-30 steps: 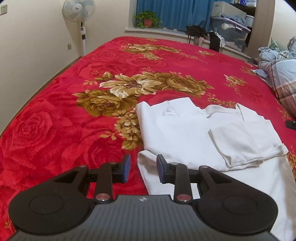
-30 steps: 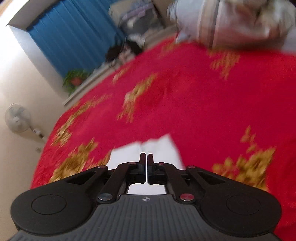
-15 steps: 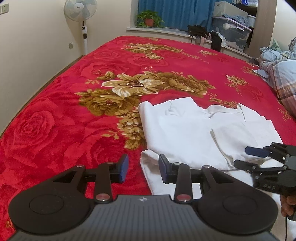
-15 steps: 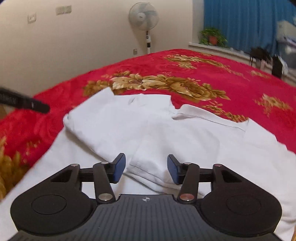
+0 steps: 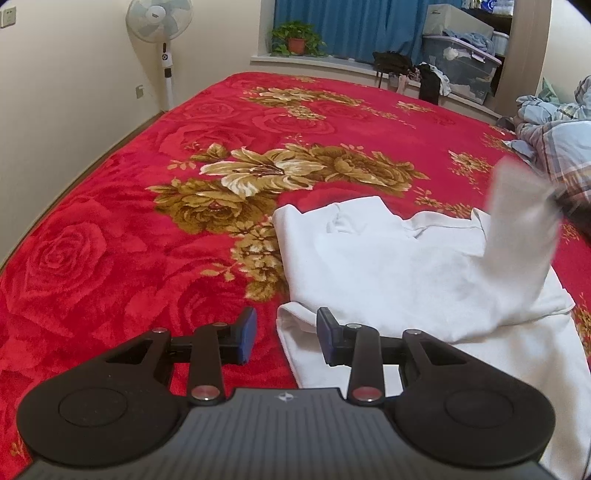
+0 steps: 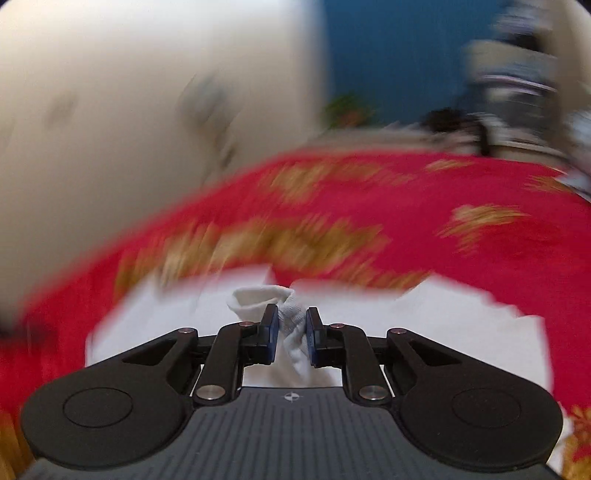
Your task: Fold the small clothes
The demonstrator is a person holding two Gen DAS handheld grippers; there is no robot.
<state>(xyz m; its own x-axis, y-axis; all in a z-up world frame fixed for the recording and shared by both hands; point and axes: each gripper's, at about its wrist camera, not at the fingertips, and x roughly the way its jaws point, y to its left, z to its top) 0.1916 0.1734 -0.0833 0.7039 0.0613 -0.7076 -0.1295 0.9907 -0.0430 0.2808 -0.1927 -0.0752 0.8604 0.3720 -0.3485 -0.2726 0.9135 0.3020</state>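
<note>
A white short-sleeved shirt (image 5: pixel 388 266) lies on the red flowered bedspread (image 5: pixel 110 258), partly folded. My left gripper (image 5: pixel 285 334) is open and empty, low over the shirt's near left corner. My right gripper (image 6: pixel 290 330) is shut on a bunched white sleeve (image 6: pixel 258 301) and holds it up off the shirt. In the left wrist view that sleeve (image 5: pixel 517 236) shows as a blurred raised flap at the right; the right gripper itself is not visible there.
A crumpled plaid quilt (image 5: pixel 557 144) lies at the bed's far right. A standing fan (image 5: pixel 159 26) is by the left wall. A potted plant (image 5: pixel 295 38), bags and a storage bin (image 5: pixel 461 70) line the window ledge beyond the bed.
My right gripper has closed on the folded-in sleeve and swung it up and to the right, blurring its view. The left gripper has barely moved.
</note>
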